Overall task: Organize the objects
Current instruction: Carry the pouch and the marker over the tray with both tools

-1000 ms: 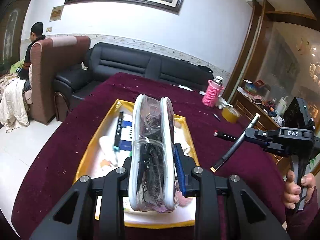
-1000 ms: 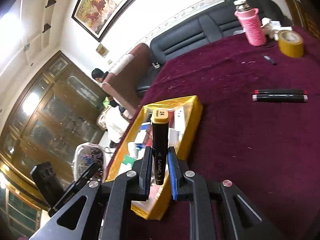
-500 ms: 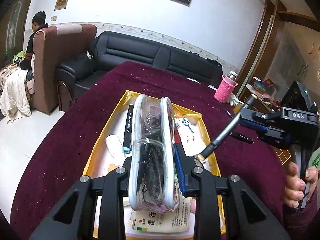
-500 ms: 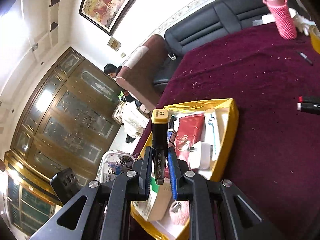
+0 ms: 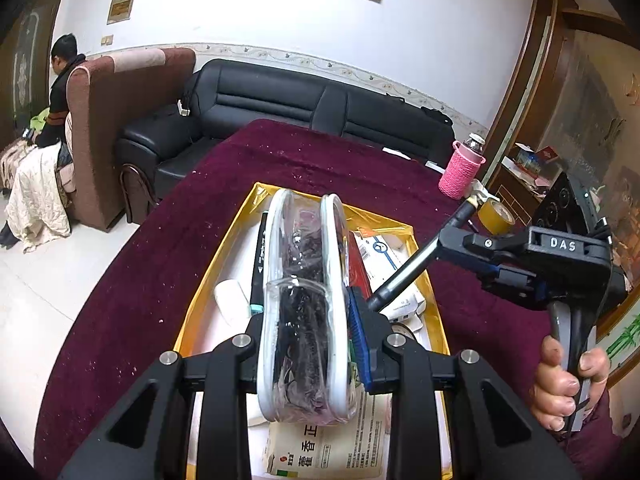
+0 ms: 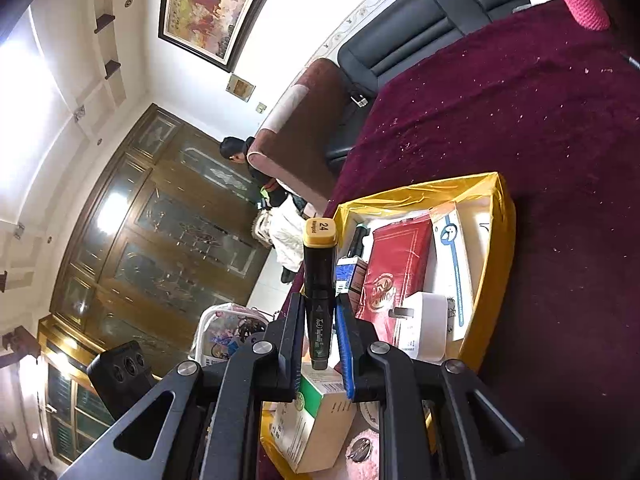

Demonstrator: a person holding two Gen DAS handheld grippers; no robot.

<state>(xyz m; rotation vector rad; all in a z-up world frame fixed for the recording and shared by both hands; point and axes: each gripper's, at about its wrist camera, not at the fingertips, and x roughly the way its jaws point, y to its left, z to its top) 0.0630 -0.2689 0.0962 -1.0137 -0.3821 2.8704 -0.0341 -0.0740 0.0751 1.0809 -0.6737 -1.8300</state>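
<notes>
My left gripper (image 5: pixel 308 320) is shut on a clear round pouch (image 5: pixel 304 300) with white rims and dark contents, held above the yellow tray (image 5: pixel 434 312). My right gripper (image 6: pixel 320 320) is shut on a black marker (image 6: pixel 319 284) with a yellow cap marked 24. It also shows in the left wrist view (image 5: pixel 416 264), slanting down over the tray's right side beside the pouch. The tray (image 6: pixel 486 280) holds a red packet (image 6: pixel 394 272), white boxes, a black pen (image 5: pixel 258 264) and a white adapter (image 6: pixel 426 320). The pouch also shows in the right wrist view (image 6: pixel 224 332).
The tray sits on a dark red tablecloth (image 5: pixel 140 280). A pink-sleeved bottle (image 5: pixel 460 172) and a yellow tape roll (image 5: pixel 494 216) stand at the far right. A black sofa (image 5: pixel 288 108) and a brown armchair (image 5: pixel 116 120) with a seated person lie beyond the table.
My right gripper has carried the marker left from over the cloth to over the tray. My left gripper with the pouch has moved forward over the tray.
</notes>
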